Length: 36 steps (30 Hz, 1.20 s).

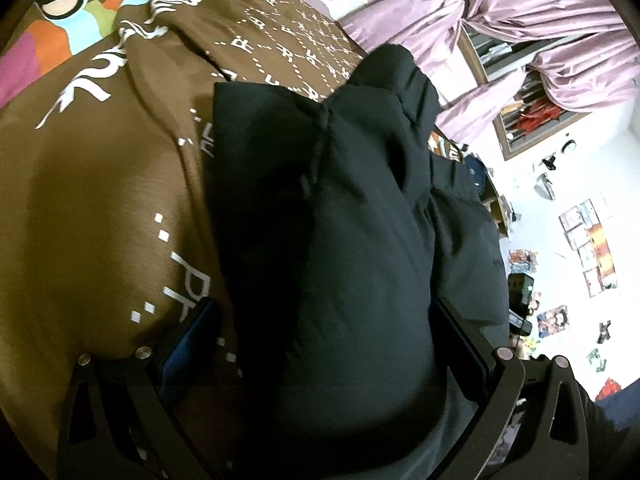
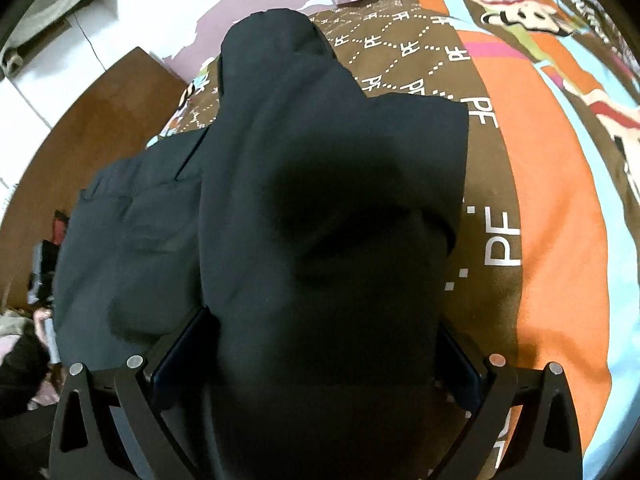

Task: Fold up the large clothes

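Both claws are gripping the dark garment, its cloth bunching between the fingers of the left gripper and right gripper (probably carrying a fold over), just above the patterned bedspread beneath.

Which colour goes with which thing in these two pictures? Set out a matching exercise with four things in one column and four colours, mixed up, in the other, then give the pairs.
Things
1. garment held between the fingers
2. curtain
3. bedspread under the garment
4. wall with pictures on it

Colours
A. white
B. brown with white letters
C. black
D. shiny lilac

Pairs: 1-C, 2-D, 3-B, 4-A
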Tool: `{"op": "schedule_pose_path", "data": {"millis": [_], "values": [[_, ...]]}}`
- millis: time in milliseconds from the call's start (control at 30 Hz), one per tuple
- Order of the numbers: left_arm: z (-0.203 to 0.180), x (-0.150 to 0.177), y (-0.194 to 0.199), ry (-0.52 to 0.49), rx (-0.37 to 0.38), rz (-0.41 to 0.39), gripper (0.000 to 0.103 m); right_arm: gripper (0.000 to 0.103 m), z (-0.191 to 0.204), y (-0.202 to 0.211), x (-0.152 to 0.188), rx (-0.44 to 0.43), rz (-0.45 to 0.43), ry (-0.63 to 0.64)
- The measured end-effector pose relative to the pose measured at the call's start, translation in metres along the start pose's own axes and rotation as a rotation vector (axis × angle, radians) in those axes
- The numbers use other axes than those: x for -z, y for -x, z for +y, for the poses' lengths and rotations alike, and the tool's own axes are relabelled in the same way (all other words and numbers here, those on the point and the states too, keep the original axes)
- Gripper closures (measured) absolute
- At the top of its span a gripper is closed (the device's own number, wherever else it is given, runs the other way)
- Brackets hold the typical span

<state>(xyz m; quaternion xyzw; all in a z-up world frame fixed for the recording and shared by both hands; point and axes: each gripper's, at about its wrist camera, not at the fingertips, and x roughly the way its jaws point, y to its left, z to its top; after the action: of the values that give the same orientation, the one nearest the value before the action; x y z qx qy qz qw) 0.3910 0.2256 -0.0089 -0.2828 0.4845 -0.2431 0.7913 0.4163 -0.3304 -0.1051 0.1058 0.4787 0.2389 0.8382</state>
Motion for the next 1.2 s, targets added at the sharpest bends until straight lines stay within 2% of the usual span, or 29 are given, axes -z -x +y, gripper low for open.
{"op": "schedule_pose_path", "data": {"millis": [167,233,267,333,433,500,567,633,667,700,767,867,967,1100,1200], "values": [[-0.007,0.005,-0.001,-0.030,0.027,0.007,0.006,0.000,0.009,-0.001,0.008,0.063,-0.031,0.040],[-0.008,0.007,0.000,-0.021,0.027,0.000,0.016,0.005,0.011,0.002,0.009,0.066,-0.031,0.040],[-0.008,0.008,0.001,-0.016,0.025,-0.008,0.019,0.011,0.012,0.002,0.009,0.065,-0.032,0.040],[-0.008,0.010,0.004,-0.006,0.021,-0.027,0.033,0.022,0.017,0.003,0.008,0.061,-0.033,0.032],[-0.009,0.010,0.003,0.050,0.013,-0.060,0.041,0.032,0.023,0.002,0.004,0.080,-0.031,0.017],[-0.008,0.014,0.002,0.147,-0.001,-0.101,0.041,0.036,0.024,0.001,-0.001,0.084,-0.034,0.002],[-0.012,0.016,0.000,0.171,-0.049,-0.130,0.043,0.042,0.025,0.000,-0.005,0.085,-0.038,-0.012],[-0.023,0.016,0.002,0.149,-0.092,-0.150,0.054,0.056,0.027,0.003,-0.008,0.086,-0.048,-0.014],[-0.028,0.016,0.003,0.131,-0.100,-0.161,0.057,0.069,0.030,0.007,-0.009,0.086,-0.057,-0.011],[-0.035,0.017,0.006,0.106,-0.109,-0.178,0.063,0.077,0.032,0.014,-0.012,0.081,-0.068,-0.004],[-0.046,0.019,0.009,0.081,-0.111,-0.209,0.069,0.083,0.038,0.031,-0.021,0.076,-0.100,0.031],[-0.058,0.024,0.004,0.079,-0.107,-0.238,0.074,0.088,0.045,0.058,-0.029,0.039,-0.167,0.047],[-0.084,0.019,-0.009,0.056,-0.061,-0.266,0.077,0.091,0.050,0.093,-0.042,0.034,-0.264,0.071],[-0.122,0.006,-0.016,-0.075,-0.042,-0.288,0.077,0.095,0.065,0.129,-0.052,0.069,-0.385,0.171],[-0.139,-0.003,-0.030,-0.136,-0.056,-0.300,0.077,0.095,0.061,0.130,-0.060,0.090,-0.396,0.170]]}}
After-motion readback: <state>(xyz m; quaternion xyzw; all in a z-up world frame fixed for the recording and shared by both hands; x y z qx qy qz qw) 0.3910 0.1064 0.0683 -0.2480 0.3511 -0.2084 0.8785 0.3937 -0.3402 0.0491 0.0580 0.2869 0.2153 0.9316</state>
